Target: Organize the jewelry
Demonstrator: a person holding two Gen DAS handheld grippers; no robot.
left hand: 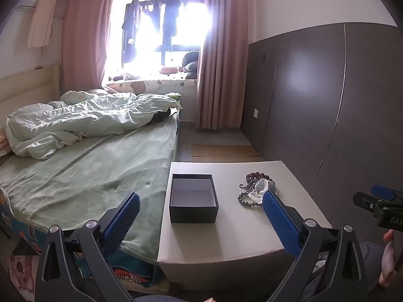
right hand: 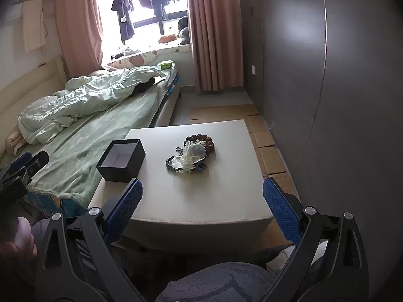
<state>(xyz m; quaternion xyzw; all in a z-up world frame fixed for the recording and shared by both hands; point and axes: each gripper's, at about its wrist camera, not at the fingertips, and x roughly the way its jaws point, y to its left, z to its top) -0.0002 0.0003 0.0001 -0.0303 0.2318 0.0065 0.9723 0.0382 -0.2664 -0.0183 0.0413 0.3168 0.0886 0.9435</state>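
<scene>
A small white table (left hand: 239,229) (right hand: 214,201) stands beside a bed. On it sits an open, empty dark box (left hand: 193,197) (right hand: 121,160) at the left. To its right lies a heap of jewelry (left hand: 257,186) (right hand: 192,154): dark bead bracelets, a chain and a pale translucent pouch. My left gripper (left hand: 201,222) is open, held back from the table's near edge with nothing between its blue pads. My right gripper (right hand: 202,212) is open too, short of the heap and empty. Each gripper shows at the edge of the other's view: the right gripper (left hand: 380,203) and the left gripper (right hand: 22,168).
A bed (left hand: 83,176) with a green sheet and a rumpled quilt (left hand: 83,120) runs along the table's left side. A dark wardrobe wall (left hand: 327,105) stands at the right. Cardboard sheets (right hand: 267,146) cover the floor behind the table. A knee in blue fabric (right hand: 216,281) is below.
</scene>
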